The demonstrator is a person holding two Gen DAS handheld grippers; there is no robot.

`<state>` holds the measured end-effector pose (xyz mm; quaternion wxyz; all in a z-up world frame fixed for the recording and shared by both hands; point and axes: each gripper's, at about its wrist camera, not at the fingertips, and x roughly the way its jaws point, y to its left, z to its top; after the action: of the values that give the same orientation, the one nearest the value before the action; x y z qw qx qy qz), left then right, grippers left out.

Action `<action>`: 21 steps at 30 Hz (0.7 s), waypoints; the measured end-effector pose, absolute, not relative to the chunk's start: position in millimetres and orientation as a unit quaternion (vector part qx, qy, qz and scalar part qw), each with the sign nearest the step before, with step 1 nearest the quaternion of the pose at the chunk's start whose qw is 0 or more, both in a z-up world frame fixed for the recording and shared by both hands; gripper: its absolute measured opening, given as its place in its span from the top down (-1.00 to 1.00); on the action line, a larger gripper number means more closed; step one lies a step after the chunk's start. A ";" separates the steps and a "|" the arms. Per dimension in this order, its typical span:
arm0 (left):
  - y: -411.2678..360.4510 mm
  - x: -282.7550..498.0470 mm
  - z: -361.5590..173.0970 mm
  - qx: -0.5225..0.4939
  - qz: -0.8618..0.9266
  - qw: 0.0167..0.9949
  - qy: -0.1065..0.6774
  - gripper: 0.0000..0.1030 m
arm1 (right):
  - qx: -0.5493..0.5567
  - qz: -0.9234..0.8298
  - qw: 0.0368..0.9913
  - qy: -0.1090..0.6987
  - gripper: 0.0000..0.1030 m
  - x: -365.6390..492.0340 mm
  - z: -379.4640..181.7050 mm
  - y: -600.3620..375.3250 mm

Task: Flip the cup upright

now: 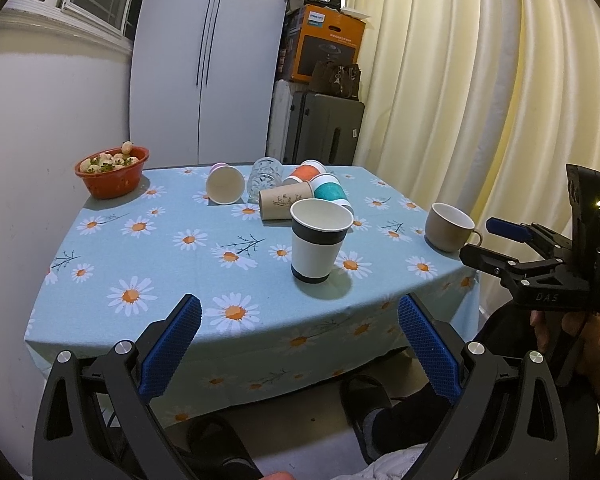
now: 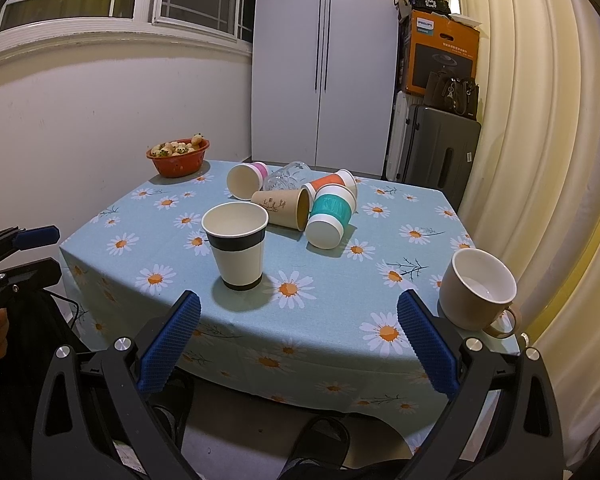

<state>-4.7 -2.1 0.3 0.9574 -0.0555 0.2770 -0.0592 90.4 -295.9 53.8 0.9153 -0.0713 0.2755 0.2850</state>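
Observation:
A white paper cup with a black band (image 1: 318, 240) (image 2: 238, 246) stands upright near the table's front. Behind it several cups lie on their sides: a brown one (image 1: 286, 200) (image 2: 284, 206), a teal-banded one (image 1: 332, 192) (image 2: 330, 214), an orange-banded one (image 1: 306, 172) (image 2: 334, 182), a pink-based one (image 1: 225, 184) (image 2: 244, 178) and a clear glass (image 1: 265, 174) (image 2: 290, 174). My left gripper (image 1: 300, 336) is open and empty, held off the table's front edge. My right gripper (image 2: 299, 334) is open and empty too; it also shows in the left wrist view (image 1: 512, 236).
A beige mug (image 1: 450, 226) (image 2: 478, 290) stands upright at the table's right front corner. A red bowl of fruit (image 1: 114, 172) (image 2: 179, 156) sits at the far left. The daisy tablecloth (image 1: 148, 264) (image 2: 340, 300) covers the table. A curtain hangs on the right.

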 end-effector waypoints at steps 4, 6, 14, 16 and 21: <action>-2.4 -4.7 0.0 -0.056 -0.060 0.957 0.277 -0.87 | -0.073 0.285 0.915 0.275 -0.90 90.5 53.3 -295.9; -2.4 -4.6 0.0 -0.056 -0.059 0.957 0.277 -0.87 | -0.073 0.285 0.915 0.276 -0.90 90.5 53.0 -296.5; -2.8 -4.9 -0.1 -0.055 -0.060 0.957 0.277 -0.87 | -0.073 0.285 0.915 0.276 -0.90 90.5 52.9 -296.3; -2.9 -4.9 0.0 -0.055 -0.060 0.957 0.277 -0.87 | -0.073 0.285 0.915 0.276 -0.90 90.5 53.1 -296.2; -2.9 -4.8 -0.1 -0.055 -0.060 0.957 0.277 -0.87 | -0.073 0.285 0.915 0.276 -0.90 90.6 53.1 -295.7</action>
<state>-4.8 -2.9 -0.1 0.9573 -0.0551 0.2773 -0.0601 90.6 -295.7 53.1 0.9149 -0.0735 0.2762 0.2852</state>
